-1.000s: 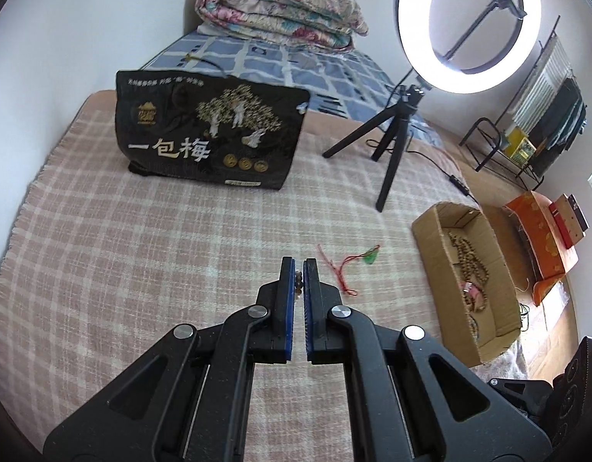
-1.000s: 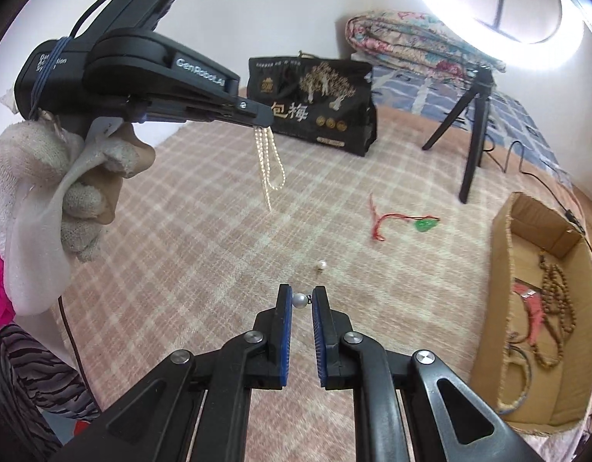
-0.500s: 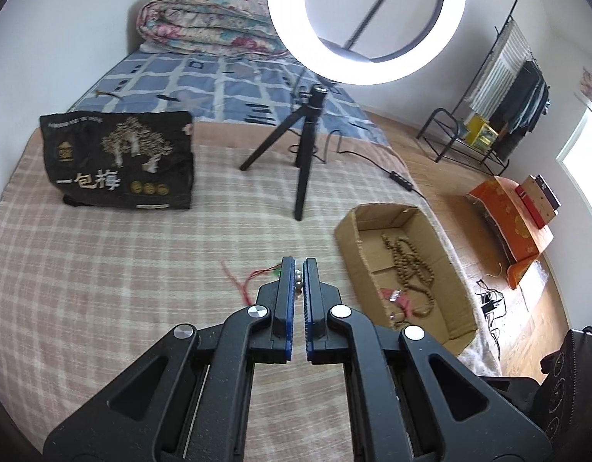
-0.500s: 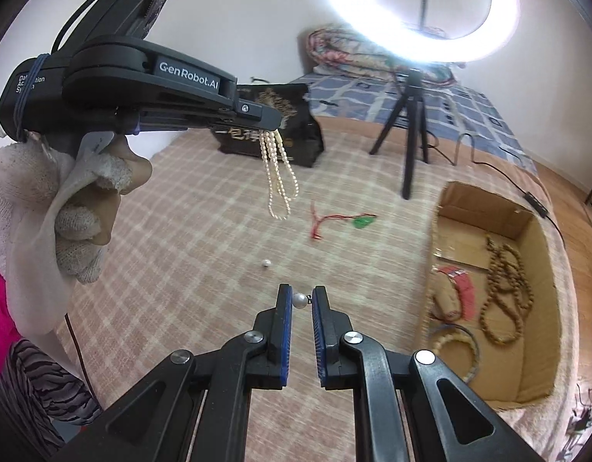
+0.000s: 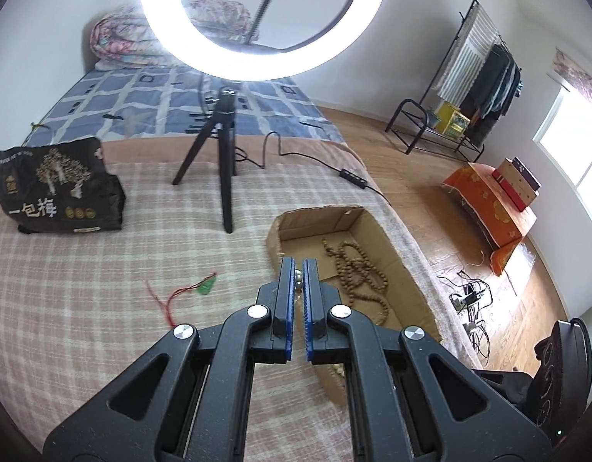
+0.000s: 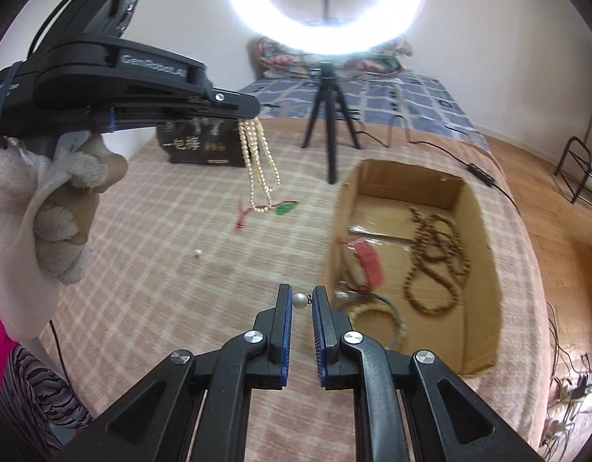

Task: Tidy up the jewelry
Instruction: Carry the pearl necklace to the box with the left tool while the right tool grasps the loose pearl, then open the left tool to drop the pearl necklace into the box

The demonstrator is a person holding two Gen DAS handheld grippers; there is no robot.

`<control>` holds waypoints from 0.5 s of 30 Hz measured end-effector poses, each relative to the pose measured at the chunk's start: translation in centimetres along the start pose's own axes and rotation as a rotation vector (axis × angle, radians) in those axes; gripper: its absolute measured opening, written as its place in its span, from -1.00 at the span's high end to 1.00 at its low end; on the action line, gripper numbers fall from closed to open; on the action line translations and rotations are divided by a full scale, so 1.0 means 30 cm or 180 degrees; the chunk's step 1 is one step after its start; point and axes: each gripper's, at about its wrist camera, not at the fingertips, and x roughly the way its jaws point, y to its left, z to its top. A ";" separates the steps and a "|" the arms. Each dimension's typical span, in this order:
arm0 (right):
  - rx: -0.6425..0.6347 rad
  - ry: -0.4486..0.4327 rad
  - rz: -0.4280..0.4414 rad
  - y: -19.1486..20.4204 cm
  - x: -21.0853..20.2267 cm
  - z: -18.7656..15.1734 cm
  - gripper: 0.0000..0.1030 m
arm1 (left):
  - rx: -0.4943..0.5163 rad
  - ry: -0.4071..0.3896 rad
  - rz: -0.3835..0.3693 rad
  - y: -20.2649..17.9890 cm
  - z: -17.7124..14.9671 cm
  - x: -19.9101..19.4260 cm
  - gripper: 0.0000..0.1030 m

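My left gripper [image 5: 298,265] is shut on a pearl necklace [image 6: 257,169], which hangs in loops from its tips [image 6: 250,113] above the checked bedspread. My right gripper [image 6: 303,293] is shut on a pearl earring [image 6: 300,300], held near the left wall of the cardboard box [image 6: 484,227]. The box [image 5: 388,238] holds a brown bead strand [image 6: 434,258], a red tassel piece [image 6: 367,254] and bangles. A red cord with a green pendant [image 6: 284,208] and a loose pearl [image 6: 197,253] lie on the bedspread; the cord also shows in the left wrist view [image 5: 188,290].
A ring light on a black tripod [image 5: 223,154] stands behind the box, its cable trailing right. A black printed bag [image 5: 53,192] lies at the back left. The bed edge drops to a wooden floor [image 5: 442,223] on the right.
Both grippers have swung right toward the cardboard box, each still holding its item. The necklace hangs closer to the box than before.
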 end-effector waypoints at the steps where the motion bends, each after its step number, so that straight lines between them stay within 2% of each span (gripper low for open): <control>1: 0.0033 -0.0002 -0.0015 -0.020 -0.004 -0.005 0.84 | 0.0023 -0.0002 -0.0013 -0.013 0.001 0.006 0.96; 9: 0.0223 0.0022 -0.0090 -0.133 -0.014 -0.033 0.84 | 0.0132 0.0045 -0.0145 -0.118 0.022 0.096 0.96; 15: 0.0223 0.0058 -0.0096 -0.159 0.004 -0.026 0.84 | 0.0177 0.0082 -0.0198 -0.160 0.042 0.173 0.96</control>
